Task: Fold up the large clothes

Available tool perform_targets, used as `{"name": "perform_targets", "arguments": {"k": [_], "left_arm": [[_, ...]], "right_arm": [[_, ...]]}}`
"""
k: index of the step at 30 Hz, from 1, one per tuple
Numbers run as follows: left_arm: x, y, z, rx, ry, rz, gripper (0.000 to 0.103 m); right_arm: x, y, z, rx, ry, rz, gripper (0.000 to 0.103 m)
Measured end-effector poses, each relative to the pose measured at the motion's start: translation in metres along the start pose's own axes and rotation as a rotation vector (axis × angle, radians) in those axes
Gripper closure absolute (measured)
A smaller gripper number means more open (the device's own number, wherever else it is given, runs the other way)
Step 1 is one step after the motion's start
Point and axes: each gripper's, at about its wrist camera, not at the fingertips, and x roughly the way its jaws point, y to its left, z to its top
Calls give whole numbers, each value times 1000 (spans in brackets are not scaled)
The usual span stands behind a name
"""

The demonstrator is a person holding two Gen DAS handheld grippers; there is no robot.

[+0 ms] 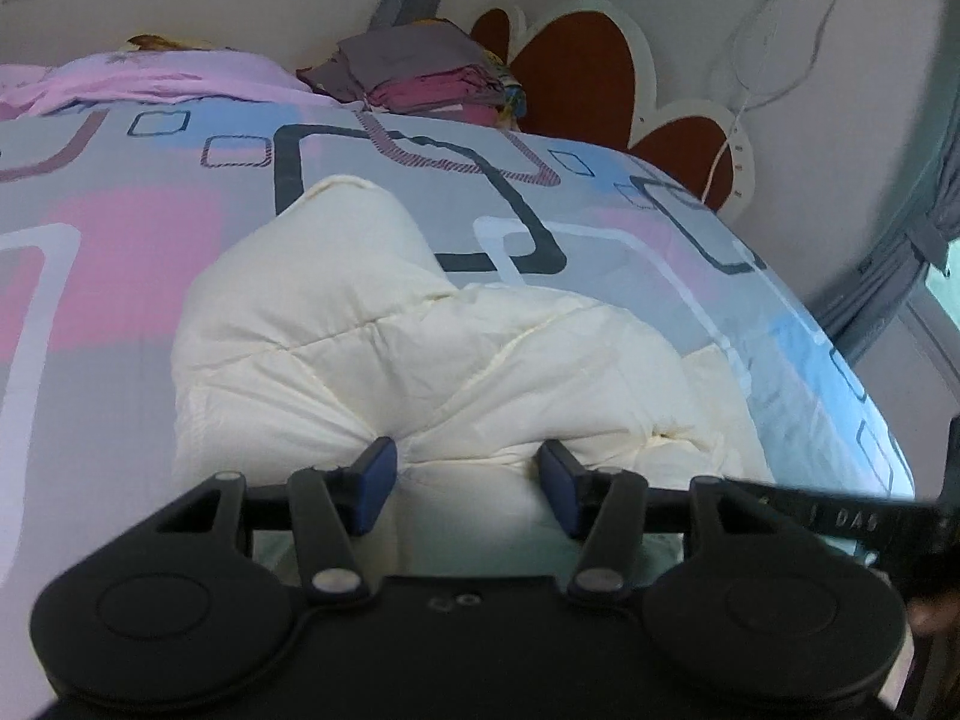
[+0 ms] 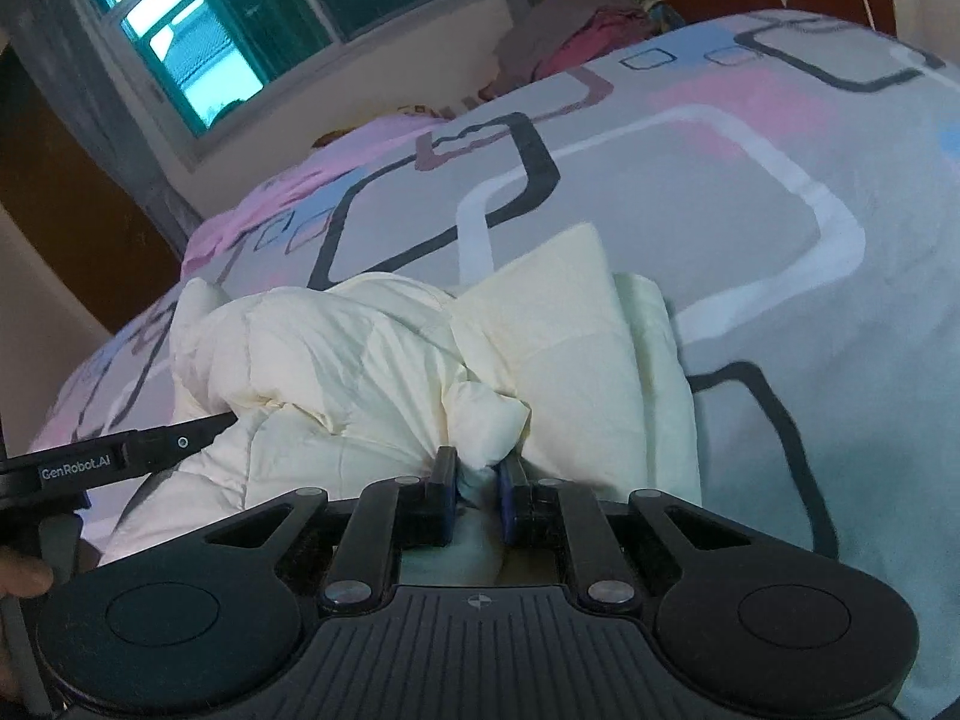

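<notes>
A cream quilted puffer garment (image 1: 372, 348) lies bunched on a bed with a grey, pink and blue patterned cover (image 1: 120, 240). My left gripper (image 1: 468, 468) is open, its blue pads either side of a bulge at the garment's near edge. In the right wrist view the same garment (image 2: 372, 360) lies partly folded, with a flat folded part on its right. My right gripper (image 2: 478, 480) is shut on a pinch of the garment's near edge. The left gripper's black finger (image 2: 180, 438) reaches in from the left against the garment.
A stack of folded clothes (image 1: 432, 72) sits at the head of the bed beside a red and cream headboard (image 1: 576, 72). A pink quilt (image 1: 150, 78) lies at the far left. A window (image 2: 198, 30) is behind the bed. The bed's right edge (image 1: 852, 372) drops off.
</notes>
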Motion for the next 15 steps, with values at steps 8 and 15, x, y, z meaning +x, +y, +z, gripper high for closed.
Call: {"name": "perform_targets", "arguments": {"k": [8, 15], "left_arm": [[-97, -30, -30, 28, -118, -77, 50], [-119, -69, -81, 162, -71, -44, 50]], "right_arm": [[-95, 49, 5, -199, -119, 40, 60], [-101, 69, -52, -338, -6, 2, 61]]}}
